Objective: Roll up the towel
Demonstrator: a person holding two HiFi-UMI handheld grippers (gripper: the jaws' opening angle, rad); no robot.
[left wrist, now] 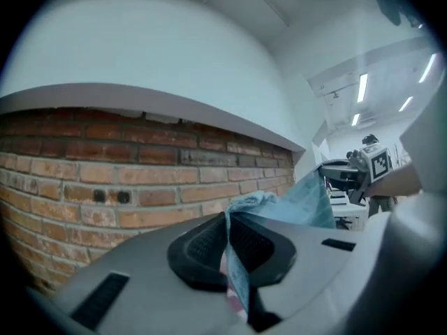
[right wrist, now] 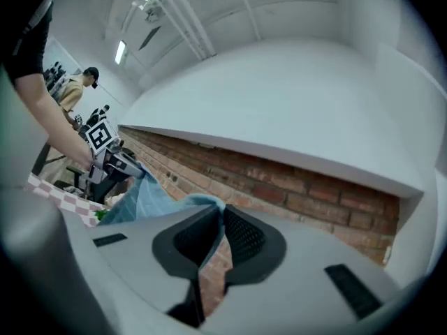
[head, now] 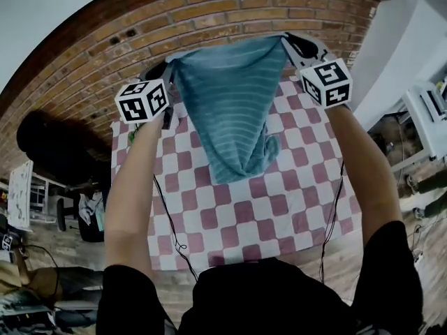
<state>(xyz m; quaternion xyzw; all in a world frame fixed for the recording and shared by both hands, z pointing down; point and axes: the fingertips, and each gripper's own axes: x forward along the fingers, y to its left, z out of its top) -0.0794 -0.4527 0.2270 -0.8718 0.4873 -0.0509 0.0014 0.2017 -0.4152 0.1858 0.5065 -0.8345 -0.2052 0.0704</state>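
A teal striped towel (head: 230, 110) hangs in the air above the checkered tablecloth (head: 279, 208), stretched between both grippers by its top corners, its lower end bunched and dangling over the cloth. My left gripper (head: 170, 67) is shut on the towel's left corner (left wrist: 246, 204), the fabric pinched between its black pads (left wrist: 202, 246). My right gripper (head: 285, 42) is shut on the right corner (right wrist: 202, 202), cloth running down between its pads (right wrist: 244, 239). Both grippers point level toward the brick wall.
A red brick wall (head: 209, 19) stands just behind the table's far edge. A dark chair (head: 49, 145) and clutter sit at the left, white furniture (head: 426, 110) at the right. A person in a cap (right wrist: 73, 93) stands far off in the right gripper view.
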